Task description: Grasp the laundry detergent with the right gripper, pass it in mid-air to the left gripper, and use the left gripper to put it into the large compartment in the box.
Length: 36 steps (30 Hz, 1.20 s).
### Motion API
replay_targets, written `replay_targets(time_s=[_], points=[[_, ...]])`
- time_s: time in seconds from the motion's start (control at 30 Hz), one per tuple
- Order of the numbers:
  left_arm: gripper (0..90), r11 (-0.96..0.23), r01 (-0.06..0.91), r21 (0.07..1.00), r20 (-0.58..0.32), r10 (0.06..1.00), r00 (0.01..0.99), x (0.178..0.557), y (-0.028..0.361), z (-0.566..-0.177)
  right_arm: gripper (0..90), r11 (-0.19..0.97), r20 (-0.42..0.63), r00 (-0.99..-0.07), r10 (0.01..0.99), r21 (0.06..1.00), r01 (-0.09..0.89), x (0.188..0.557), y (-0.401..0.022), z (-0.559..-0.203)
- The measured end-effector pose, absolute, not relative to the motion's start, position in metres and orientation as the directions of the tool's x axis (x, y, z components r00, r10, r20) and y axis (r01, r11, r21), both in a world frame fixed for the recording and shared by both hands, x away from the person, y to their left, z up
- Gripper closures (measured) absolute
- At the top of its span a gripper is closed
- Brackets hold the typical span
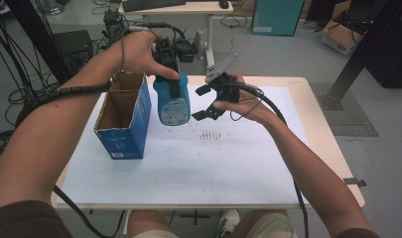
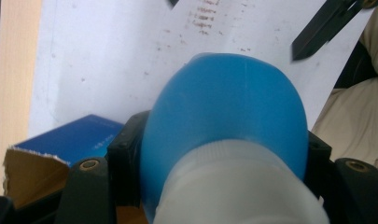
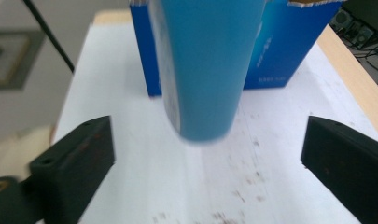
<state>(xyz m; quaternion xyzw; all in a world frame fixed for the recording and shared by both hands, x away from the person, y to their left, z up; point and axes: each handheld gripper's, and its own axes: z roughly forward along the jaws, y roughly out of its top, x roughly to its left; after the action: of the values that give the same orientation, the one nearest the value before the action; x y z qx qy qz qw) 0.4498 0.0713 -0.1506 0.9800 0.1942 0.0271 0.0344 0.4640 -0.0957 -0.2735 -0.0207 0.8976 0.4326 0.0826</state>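
High view: we keep the left tool (image 1: 169, 74) clamped on the blue bottle (image 1: 172, 101), lifted beside the box (image 1: 123, 119); the right tool (image 1: 208, 101) gapes empty.

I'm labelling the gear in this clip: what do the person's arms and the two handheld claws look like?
Both claws, left and right, are black with blocky jaws, each trailing a black cable. The right one carries a grey three-cornered plate. The arms are bare below short dark brown sleeves.

Blue bottle (image 1: 172, 101) with white cap, dark-blue box (image 1: 125, 114), brown inside, white sheet (image 1: 188, 163) faintly speckled, perhaps brown
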Motion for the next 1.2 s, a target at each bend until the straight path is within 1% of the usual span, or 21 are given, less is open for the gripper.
replay_targets(time_s=[0.03,0.07,0.1,0.17,0.2,0.3,0.33,0.5,0.53,0.57,0.63,0.67,0.7,0.73,0.77,0.97,1.07,1.1,1.2], points=[[36.4,-0.918,0.389,0.080,0.041,0.393,0.918,0.450,0.073,-0.150,3.7,0.631,-0.166,-0.985,0.045,0.769,-0.101,0.464,-0.099,-0.274],[36.3,-0.912,0.404,0.078,0.038,0.407,0.912,0.451,0.074,-0.149,3.3,0.638,-0.162,-0.985,0.063,0.765,-0.084,0.464,-0.101,-0.275],[36.3,-0.932,0.361,0.022,0.046,0.362,0.931,0.456,0.077,-0.144,3.3,0.662,-0.157,-0.984,0.079,0.747,-0.066,0.464,-0.106,-0.276],[36.3,-0.913,0.407,0.043,0.053,0.409,0.911,0.454,0.080,-0.143,3.3,0.672,-0.153,-0.984,0.093,0.738,-0.051,0.464,-0.109,-0.277],[36.3,-0.910,0.413,0.039,0.069,0.415,0.907,0.455,0.082,-0.140,3.7,0.689,-0.161,-0.981,0.104,0.723,-0.045,0.464,-0.111,-0.277],[36.3,-0.887,0.460,0.039,0.064,0.462,0.885,0.457,0.088,-0.135,4.3,0.719,-0.149,-0.976,0.157,0.695,0.009,0.464,-0.120,-0.275],[36.3,-0.878,0.477,0.040,0.056,0.478,0.876,0.458,0.092,-0.133,4.4,0.740,-0.168,-0.968,0.189,0.672,0.028,0.466,-0.126,-0.273],[36.3,-0.840,0.540,0.043,0.056,0.542,0.838,0.460,0.106,-0.118,4.7,0.759,-0.189,-0.955,0.229,0.649,0.054,0.467,-0.138,-0.268],[36.2,-0.835,0.548,0.045,0.069,0.550,0.832,0.461,0.109,-0.114,4.7,0.760,-0.178,-0.952,0.248,0.645,0.077,0.468,-0.141,-0.267],[36.2,-0.826,0.563,0.045,0.075,0.564,0.822,0.461,0.112,-0.111,4.9,0.753,-0.130,-0.944,0.302,0.640,0.153,0.463,-0.144,-0.265],[36.2,-0.805,0.591,0.050,0.090,0.593,0.800,0.462,0.118,-0.105,4.9,0.761,-0.131,-0.938,0.320,0.626,0.172,0.462,-0.146,-0.264],[36.2,-0.794,0.605,0.053,0.098,0.607,0.789,0.462,0.121,-0.102,4.9,0.792,-0.239,-0.922,0.303,0.602,0.104,0.465,-0.149,-0.265],[36.2,-0.780,0.623,0.061,0.108,0.625,0.773,0.463,0.125,-0.098,4.9,0.773,-0.142,-0.935,0.326,0.609,0.178,0.464,-0.152,-0.262],[36.2,-0.774,0.631,0.059,0.112,0.633,0.766,0.463,0.127,-0.096,5.3,0.780,-0.145,-0.937,0.319,0.601,0.173,0.465,-0.155,-0.261],[36.2,-0.763,0.643,0.063,0.115,0.646,0.755,0.463,0.130,-0.093,5.5,0.764,-0.113,-0.931,0.347,0.610,0.210,0.463,-0.155,-0.260],[36.2,-0.686,0.723,0.082,0.137,0.726,0.674,0.464,0.147,-0.073,5.4,0.766,-0.161,-0.910,0.381,0.606,0.214,0.468,-0.173,-0.252],[36.2,-0.637,0.766,0.085,0.146,0.768,0.623,0.465,0.155,-0.061,5.5,0.767,-0.161,-0.900,0.405,0.596,0.239,0.470,-0.184,-0.251],[36.2,-0.637,0.766,0.085,0.146,0.768,0.623,0.465,0.155,-0.061,5.5,0.762,-0.159,-0.898,0.411,0.601,0.242,0.471,-0.187,-0.251],[36.2,-0.594,0.799,0.092,0.146,0.802,0.579,0.466,0.161,-0.052,5.5,0.759,-0.156,-0.892,0.425,0.598,0.257,0.470,-0.192,-0.250]])
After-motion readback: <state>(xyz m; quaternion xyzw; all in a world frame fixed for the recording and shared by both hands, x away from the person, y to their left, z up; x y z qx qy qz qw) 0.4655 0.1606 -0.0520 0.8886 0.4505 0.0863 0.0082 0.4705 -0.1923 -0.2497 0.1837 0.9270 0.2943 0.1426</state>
